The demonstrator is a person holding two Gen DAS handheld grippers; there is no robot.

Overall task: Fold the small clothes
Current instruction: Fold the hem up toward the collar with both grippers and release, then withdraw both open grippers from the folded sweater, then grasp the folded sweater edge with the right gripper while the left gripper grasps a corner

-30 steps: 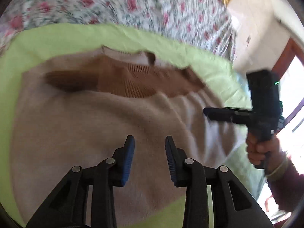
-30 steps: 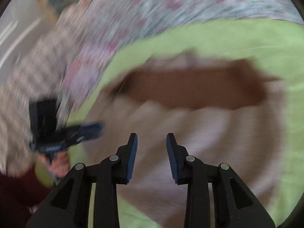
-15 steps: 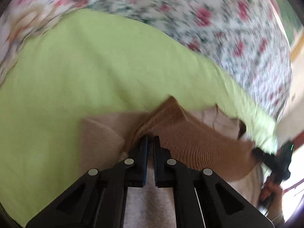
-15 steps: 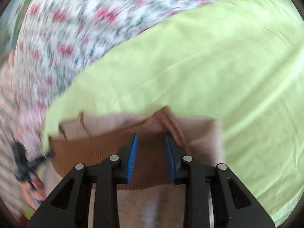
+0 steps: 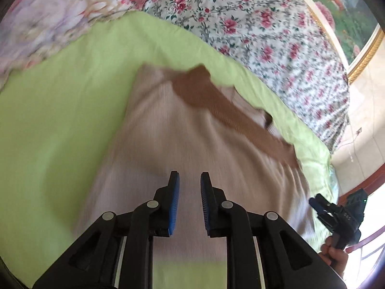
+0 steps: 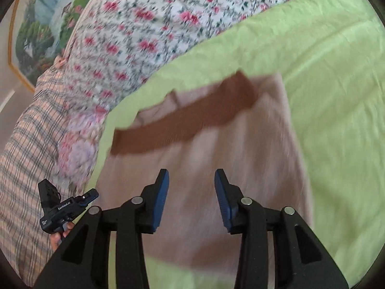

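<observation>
On green sheet (image 5: 72, 101) of bed: beige sweater (image 5: 168, 149), folded, brown rib band (image 5: 216, 106) at far end. Long axis runs from tools toward band; band crosses it. Left tool (image 5: 190, 204) released, above near part. Right tool (image 6: 191, 200) released, wider gap. Next fold, my judgement: grip near corners evenly, lift together, align edges before letting go.

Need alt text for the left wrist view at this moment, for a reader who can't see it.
The open left gripper hovers over a beige garment with a brown ribbed band, spread on a lime-green sheet. At lower right the right gripper hangs beside the garment's edge; a floral bedspread lies beyond.
</observation>
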